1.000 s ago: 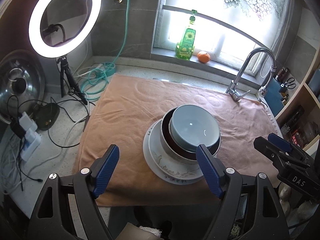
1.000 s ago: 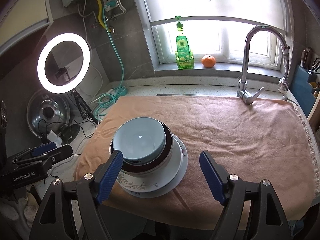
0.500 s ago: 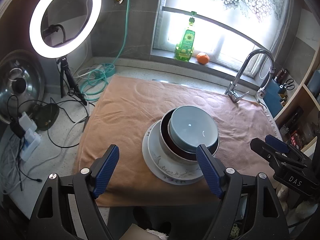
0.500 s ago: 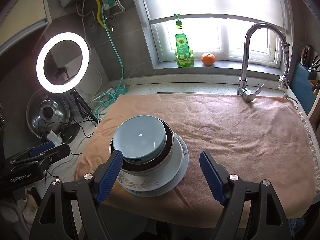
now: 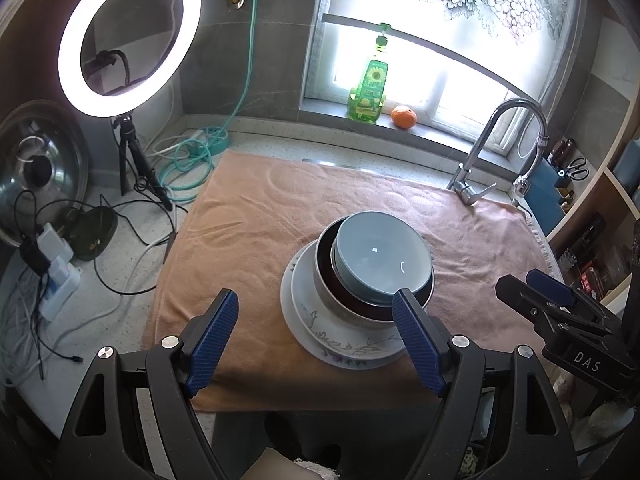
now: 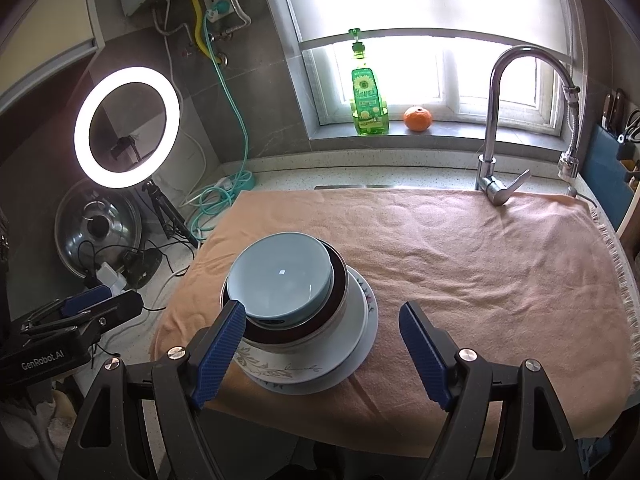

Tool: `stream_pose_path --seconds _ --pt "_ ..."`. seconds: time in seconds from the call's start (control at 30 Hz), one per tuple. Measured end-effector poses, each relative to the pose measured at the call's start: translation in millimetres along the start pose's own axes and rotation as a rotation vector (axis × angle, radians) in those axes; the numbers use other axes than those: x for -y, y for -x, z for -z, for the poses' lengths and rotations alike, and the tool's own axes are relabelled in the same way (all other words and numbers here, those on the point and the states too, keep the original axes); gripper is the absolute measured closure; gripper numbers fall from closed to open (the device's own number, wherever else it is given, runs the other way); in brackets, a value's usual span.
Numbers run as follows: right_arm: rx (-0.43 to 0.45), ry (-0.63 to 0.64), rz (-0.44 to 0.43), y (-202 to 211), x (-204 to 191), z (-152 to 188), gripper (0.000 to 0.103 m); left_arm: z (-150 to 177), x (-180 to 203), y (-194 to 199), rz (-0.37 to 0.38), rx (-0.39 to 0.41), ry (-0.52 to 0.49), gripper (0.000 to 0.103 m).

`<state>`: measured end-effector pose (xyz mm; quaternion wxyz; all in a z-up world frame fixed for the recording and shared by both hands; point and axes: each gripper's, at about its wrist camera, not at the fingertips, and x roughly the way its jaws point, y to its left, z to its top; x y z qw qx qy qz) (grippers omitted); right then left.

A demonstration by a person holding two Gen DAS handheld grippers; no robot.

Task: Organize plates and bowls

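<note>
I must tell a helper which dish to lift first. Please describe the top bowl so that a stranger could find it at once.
Find the orange towel spread over the counter below the window. On its left part stands one stack of dishes, with white plates at the bottom. The light blue bowl sits on top, nested in a dark-lined bowl; it alone is plain blue.

Both my wrist views sharp, no motion blur. Window [image 6: 440,76] backlight blows out to white; ring light [image 5: 128,36] clips too, mild halo. Towel [image 6: 460,264] evenly lit, soft shadows. Small glare spot in blue bowl [image 5: 380,256]. Heavy fisheye bending, dark vignette at corners.
</note>
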<state>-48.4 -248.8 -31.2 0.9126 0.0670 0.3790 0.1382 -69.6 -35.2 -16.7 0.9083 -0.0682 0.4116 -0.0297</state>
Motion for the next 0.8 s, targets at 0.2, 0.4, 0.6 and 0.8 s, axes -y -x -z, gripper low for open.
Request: stream_pose_path --seconds 0.2,0.4,0.6,0.8 --pt "-0.008 0.001 -0.002 -1.7 -0.5 0.7 0.027 0.1 2.2 -0.7 -0.004 -0.002 -0.007 0.024" --pt "-0.010 0.001 0.003 -3.2 -1.4 1.8 0.027 0.3 2.0 -2.4 -0.010 -0.004 -0.005 0.023" --pt "-0.008 -0.002 0.005 -4.5 0.2 1.0 0.027 0.1 2.7 -0.7 -0.023 0.018 -0.014 0.022" --pt "-0.021 -0.005 0.000 -7.4 3.4 2.4 0.027 0.5 2.9 -3.6 -0.023 0.013 -0.014 0.021"
